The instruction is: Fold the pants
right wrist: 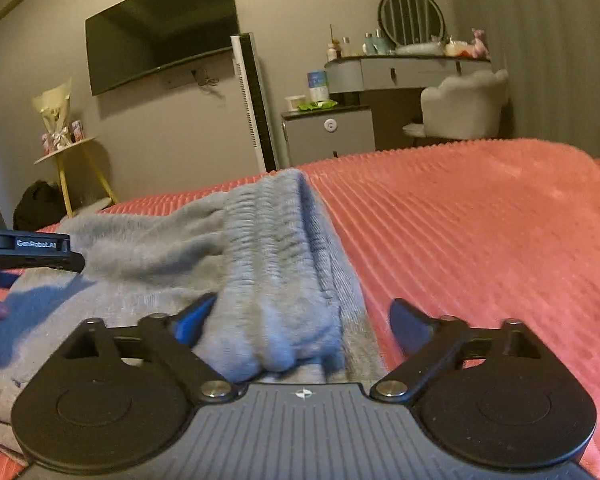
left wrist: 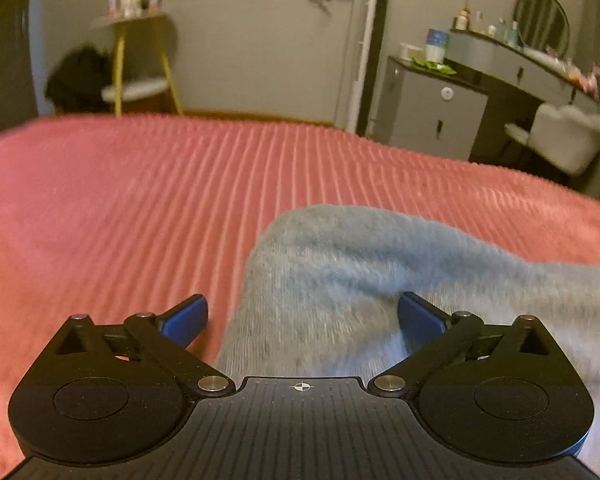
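Note:
Grey sweatpants (left wrist: 360, 276) lie on a pink ribbed bedspread (left wrist: 120, 208). In the left wrist view my left gripper (left wrist: 303, 316) is open, its blue fingers (left wrist: 188, 316) spread wide over the left edge of the cloth. In the right wrist view the pants (right wrist: 268, 248) show their gathered elastic waistband folded over the rest of the cloth. My right gripper (right wrist: 306, 320) is open, its jaws straddling the near end of the waistband without closing on it. The left gripper's black body (right wrist: 28, 250) shows at the left edge.
The bedspread (right wrist: 480, 232) spreads wide to the right of the pants. Beyond the bed stand a yellow-legged side table (right wrist: 76, 160), a wall television (right wrist: 160, 28), a grey cabinet (right wrist: 332, 132), a vanity desk (right wrist: 412, 68) and a white chair (right wrist: 460, 108).

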Demonstrator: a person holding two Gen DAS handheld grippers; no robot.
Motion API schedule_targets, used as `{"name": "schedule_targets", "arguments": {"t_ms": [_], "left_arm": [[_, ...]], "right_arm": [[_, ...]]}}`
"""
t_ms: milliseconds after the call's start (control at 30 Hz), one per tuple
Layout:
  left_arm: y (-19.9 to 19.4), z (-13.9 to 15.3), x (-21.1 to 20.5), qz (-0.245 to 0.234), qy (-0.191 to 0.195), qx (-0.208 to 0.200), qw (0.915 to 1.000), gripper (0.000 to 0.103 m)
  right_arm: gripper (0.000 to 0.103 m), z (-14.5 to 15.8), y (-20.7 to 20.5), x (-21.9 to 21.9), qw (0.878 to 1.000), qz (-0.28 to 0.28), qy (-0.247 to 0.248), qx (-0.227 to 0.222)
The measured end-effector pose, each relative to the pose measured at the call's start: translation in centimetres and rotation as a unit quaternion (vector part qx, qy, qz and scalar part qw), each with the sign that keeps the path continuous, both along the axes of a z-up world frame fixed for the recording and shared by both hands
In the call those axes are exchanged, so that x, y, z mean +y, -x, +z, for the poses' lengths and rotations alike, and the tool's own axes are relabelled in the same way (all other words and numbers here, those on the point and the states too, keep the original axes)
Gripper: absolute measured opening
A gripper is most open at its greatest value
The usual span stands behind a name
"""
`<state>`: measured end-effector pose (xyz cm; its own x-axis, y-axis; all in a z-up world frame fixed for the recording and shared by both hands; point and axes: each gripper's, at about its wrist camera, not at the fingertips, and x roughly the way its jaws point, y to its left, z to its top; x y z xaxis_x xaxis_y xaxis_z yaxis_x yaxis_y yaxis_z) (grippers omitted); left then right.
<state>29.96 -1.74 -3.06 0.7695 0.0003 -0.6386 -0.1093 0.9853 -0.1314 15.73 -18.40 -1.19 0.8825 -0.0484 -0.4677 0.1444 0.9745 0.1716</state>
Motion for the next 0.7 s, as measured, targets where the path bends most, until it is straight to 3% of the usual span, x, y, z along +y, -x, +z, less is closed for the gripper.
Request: {"name": "schedule_targets", "arguments": {"t_ms": [133,233,500,633,700], "left_arm": [[-1.5,-0.5,2.1,-0.006,0.067,0.020,0.9975,0.103],[-1.2,-0.4,2.8,-0.004,0.086,0.025,0.9960,0.103],[4.7,0.2,4.0,0.000,0.040,0.031,0.9987,0.103],[8.6,0.6,5.1,0.020,0.052,0.031,0.9980,0.103],[10.2,0.8,5.3,0.029,0.047,0.050,0.9973,0.103]], "right_arm": [[0.099,-0.6,-0.6,-0.4,1.000,0.004,-0.012,0.001],[0.099,-0.5,-0.2,-0.2,1.000,0.005,-0.013,0.001],[0.099,-0.4,-0.3,-0.7,1.000,0.005,-0.016,0.008],[0.099,-0.3,-0.4,-0.8,1.000,0.004,-0.020,0.013],[0.099,-0.2,-0.4,-0.8,1.000,0.004,-0.019,0.014]]}}
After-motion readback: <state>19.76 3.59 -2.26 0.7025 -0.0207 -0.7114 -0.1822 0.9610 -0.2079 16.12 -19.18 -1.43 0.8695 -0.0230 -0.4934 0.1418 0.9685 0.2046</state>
